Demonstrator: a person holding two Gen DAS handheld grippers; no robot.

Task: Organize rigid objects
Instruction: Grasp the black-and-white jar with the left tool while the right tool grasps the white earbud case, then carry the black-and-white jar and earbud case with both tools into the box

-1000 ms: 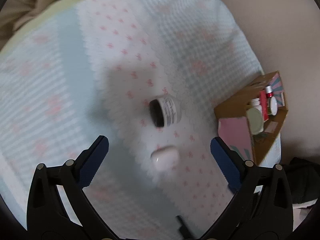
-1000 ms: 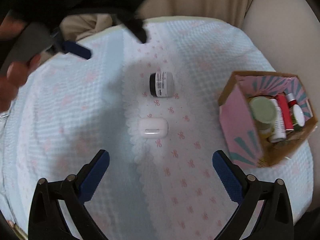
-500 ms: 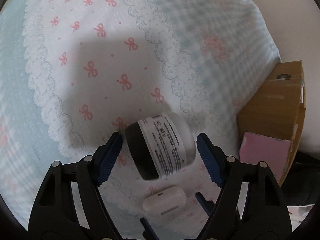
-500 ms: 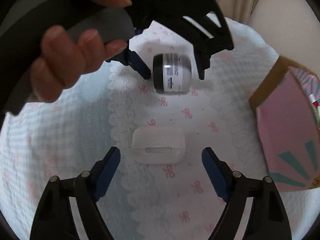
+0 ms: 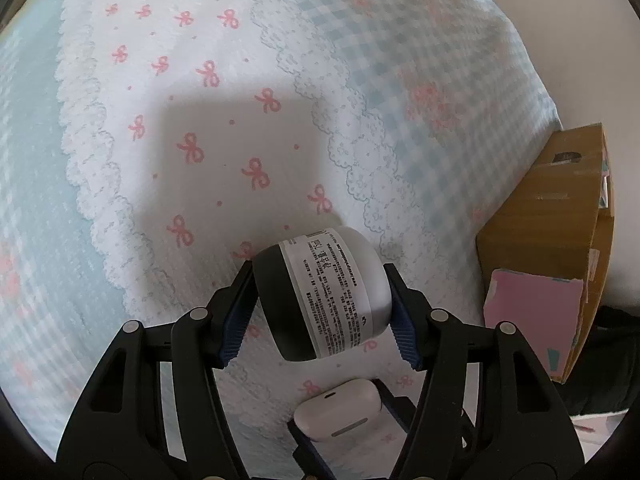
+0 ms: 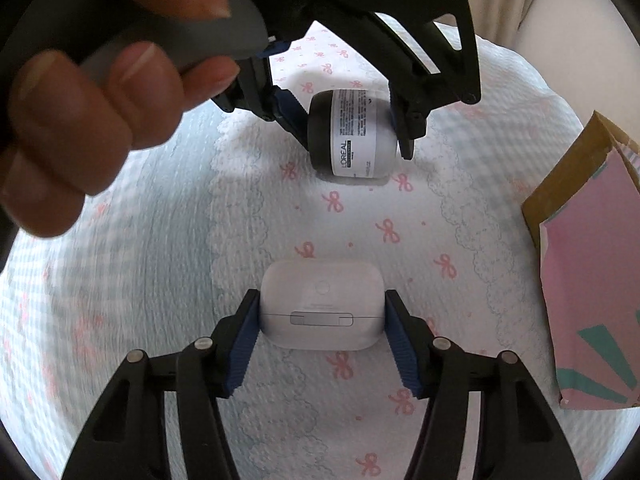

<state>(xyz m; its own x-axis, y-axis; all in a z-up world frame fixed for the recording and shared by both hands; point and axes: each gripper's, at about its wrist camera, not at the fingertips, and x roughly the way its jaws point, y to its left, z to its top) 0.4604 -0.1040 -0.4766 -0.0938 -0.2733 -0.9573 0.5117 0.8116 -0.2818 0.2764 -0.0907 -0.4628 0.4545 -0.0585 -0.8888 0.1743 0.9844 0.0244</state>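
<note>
My left gripper (image 5: pixel 320 312) is shut on a white cream jar (image 5: pixel 324 296) with a black lid, which lies on its side on the bow-patterned cloth. The jar also shows in the right wrist view (image 6: pixel 354 136), held between the left gripper's fingers (image 6: pixel 290 114). My right gripper (image 6: pixel 320 332) is shut on a white earbud case (image 6: pixel 320 306) that lies flat on the cloth. The case shows in the left wrist view (image 5: pixel 340 412) just below the jar.
A cardboard box with pink and teal sides (image 5: pixel 560 248) stands on the cloth at the right; it also shows in the right wrist view (image 6: pixel 588 264). The person's hand (image 6: pixel 92 112) holds the left gripper's handle. The cloth's edge curves along the right.
Both grippers have come down and closed: the left onto the jar, the right onto the earbud case. One second ago both were open and well above the cloth.
</note>
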